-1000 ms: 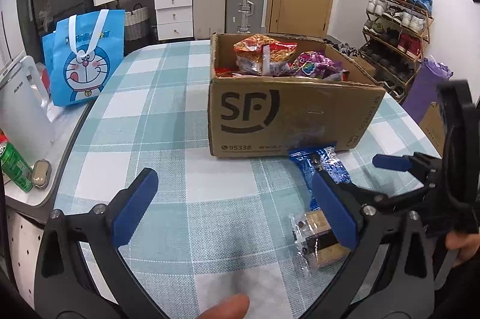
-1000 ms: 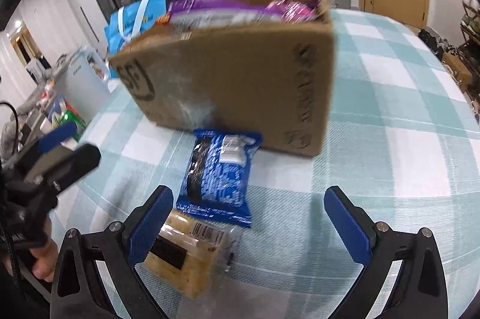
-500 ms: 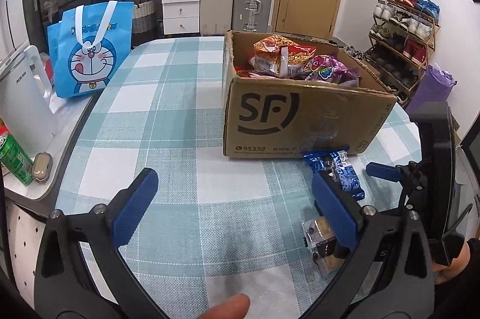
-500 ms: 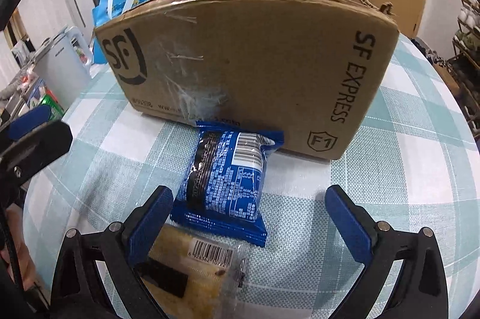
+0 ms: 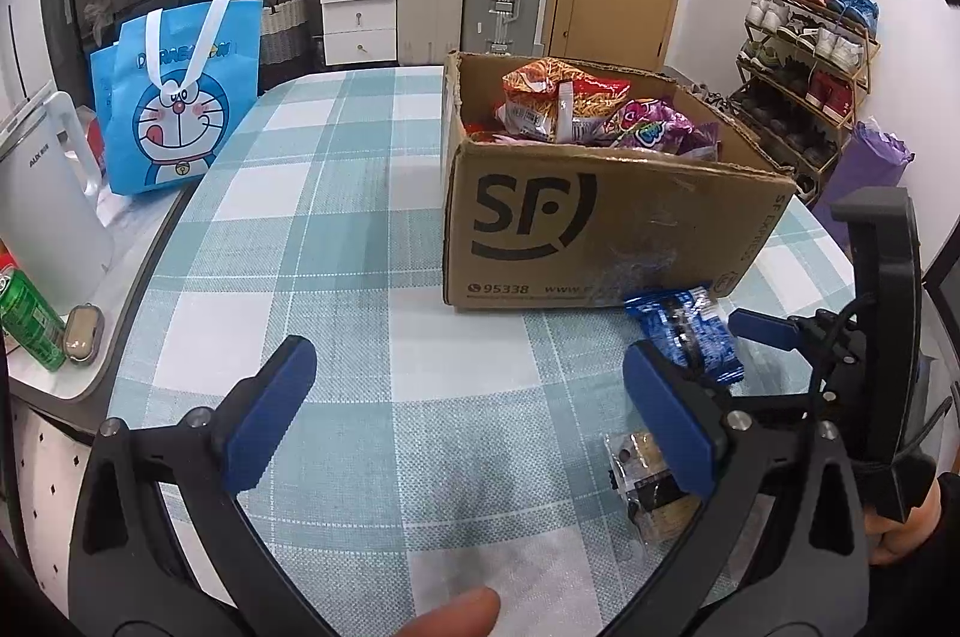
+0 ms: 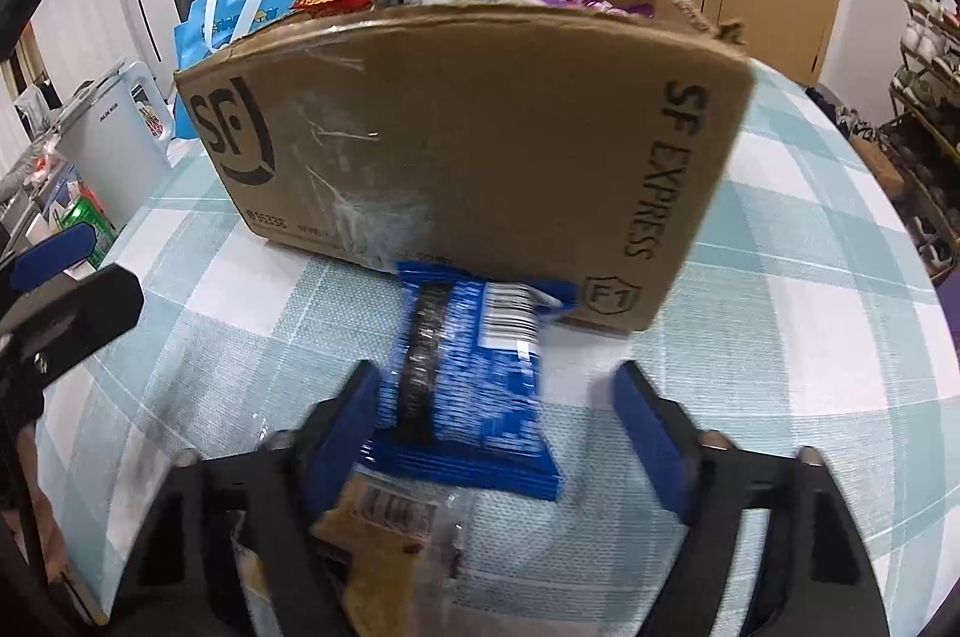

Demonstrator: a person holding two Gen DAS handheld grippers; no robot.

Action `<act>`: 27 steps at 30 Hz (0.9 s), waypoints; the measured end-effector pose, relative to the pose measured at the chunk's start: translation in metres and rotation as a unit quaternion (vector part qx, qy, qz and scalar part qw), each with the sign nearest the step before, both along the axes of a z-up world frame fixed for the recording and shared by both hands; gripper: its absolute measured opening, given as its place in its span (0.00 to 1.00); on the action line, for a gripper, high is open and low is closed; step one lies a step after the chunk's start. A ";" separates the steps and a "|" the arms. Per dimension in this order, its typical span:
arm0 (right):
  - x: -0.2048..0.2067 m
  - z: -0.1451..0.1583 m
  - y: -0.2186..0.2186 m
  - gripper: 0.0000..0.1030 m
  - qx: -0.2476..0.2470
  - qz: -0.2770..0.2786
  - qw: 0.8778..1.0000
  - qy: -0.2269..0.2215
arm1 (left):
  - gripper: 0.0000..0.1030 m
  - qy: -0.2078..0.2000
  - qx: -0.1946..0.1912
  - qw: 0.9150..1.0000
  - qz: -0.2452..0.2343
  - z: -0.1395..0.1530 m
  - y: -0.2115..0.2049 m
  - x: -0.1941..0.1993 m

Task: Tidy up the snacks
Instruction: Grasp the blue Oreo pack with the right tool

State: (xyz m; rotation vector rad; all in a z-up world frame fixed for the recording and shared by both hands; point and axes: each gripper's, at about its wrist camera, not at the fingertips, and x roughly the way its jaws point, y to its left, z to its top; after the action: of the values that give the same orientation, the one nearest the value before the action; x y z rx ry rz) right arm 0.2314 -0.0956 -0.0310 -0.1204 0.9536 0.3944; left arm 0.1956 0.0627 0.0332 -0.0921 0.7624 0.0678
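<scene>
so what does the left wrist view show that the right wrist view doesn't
Only the left wrist view: the left gripper with its jaws wide open over bare tablecloth, the inside of the box, a green can, and a fingertip at the bottom edge.

Only the right wrist view: the right gripper from behind, jaws just closing around the blue packet, with a gap at the right pad, and the SF EXPRESS print on the box end.

Both: the box, the blue packet, the clear-wrapped snack, the blue bag, the checked tablecloth.

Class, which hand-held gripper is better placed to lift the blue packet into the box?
Right: its closing jaws already straddle the blue packet. The left is open over bare cloth.
</scene>
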 end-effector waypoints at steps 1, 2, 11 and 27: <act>0.000 0.001 -0.001 0.57 0.000 0.000 1.000 0.000 | 0.99 0.000 -0.001 1.000 0.000 0.000 0.000 0.001; -0.001 0.002 -0.003 0.49 0.004 0.002 1.000 0.001 | 0.99 0.000 -0.002 1.000 0.000 0.000 0.000 0.000; -0.009 0.008 -0.021 0.44 0.033 0.018 0.999 0.006 | 0.99 -0.003 0.007 1.000 -0.012 0.005 -0.007 -0.004; -0.027 0.018 -0.042 0.43 0.021 0.030 0.999 -0.007 | 0.99 0.014 0.023 0.999 -0.034 -0.005 -0.024 -0.004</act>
State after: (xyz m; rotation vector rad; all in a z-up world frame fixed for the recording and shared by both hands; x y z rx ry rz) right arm 0.2041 -0.1378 -0.0134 -0.1145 0.9293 0.4679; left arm 0.1916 0.0384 0.0279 -0.0218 0.7906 0.0209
